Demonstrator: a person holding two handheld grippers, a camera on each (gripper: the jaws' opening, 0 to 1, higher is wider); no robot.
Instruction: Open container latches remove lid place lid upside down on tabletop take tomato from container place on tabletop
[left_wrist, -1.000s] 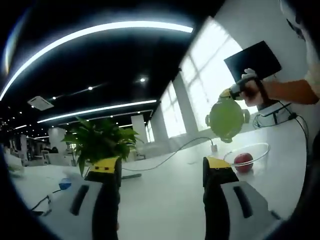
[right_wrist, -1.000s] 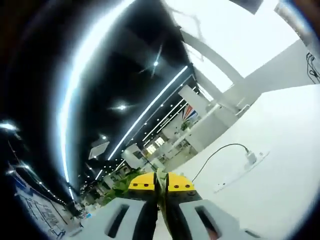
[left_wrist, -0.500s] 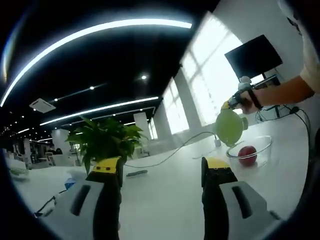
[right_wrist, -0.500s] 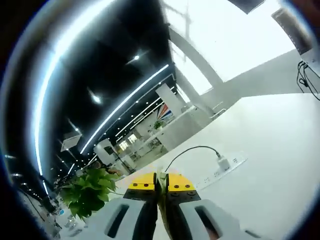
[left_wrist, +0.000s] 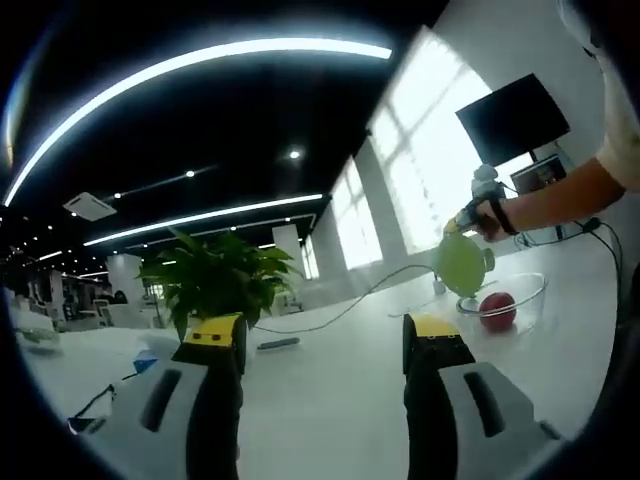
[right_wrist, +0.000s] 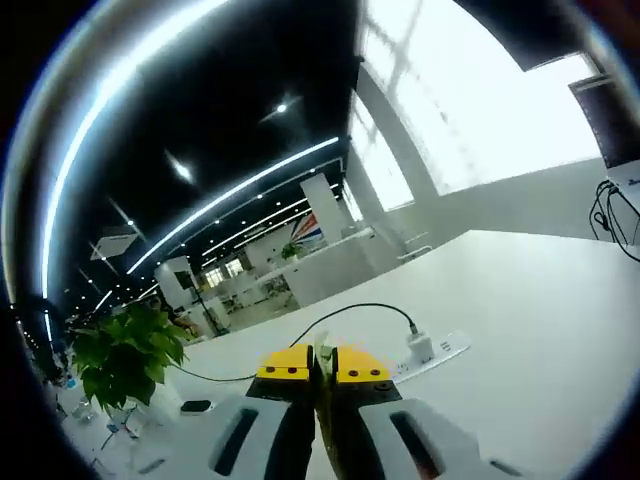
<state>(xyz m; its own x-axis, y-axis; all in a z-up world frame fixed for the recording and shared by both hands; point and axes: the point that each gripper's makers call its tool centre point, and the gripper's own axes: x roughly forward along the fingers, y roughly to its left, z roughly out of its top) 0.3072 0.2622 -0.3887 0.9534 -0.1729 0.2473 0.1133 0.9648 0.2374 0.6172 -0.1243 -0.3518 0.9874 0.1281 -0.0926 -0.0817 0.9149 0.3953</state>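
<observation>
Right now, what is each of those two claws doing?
Left gripper: open, holding nothing.
Right gripper: shut on the green lid, held above the table.

**Materials and finishes on the white desk**

The container (left_wrist: 500, 305) was clear and glassy, catching light along its rim, and the tomato (left_wrist: 497, 310) inside looked smooth and slightly glossy. The lid (left_wrist: 462, 264) was a translucent green plastic with a soft sheen. The tabletop (right_wrist: 520, 300) was smooth, white and faintly reflective. Both jaws of the left gripper (left_wrist: 323, 335) looked like matt grey plastic with yellow tips. The plant (right_wrist: 120, 350) had glossy leaves.
</observation>
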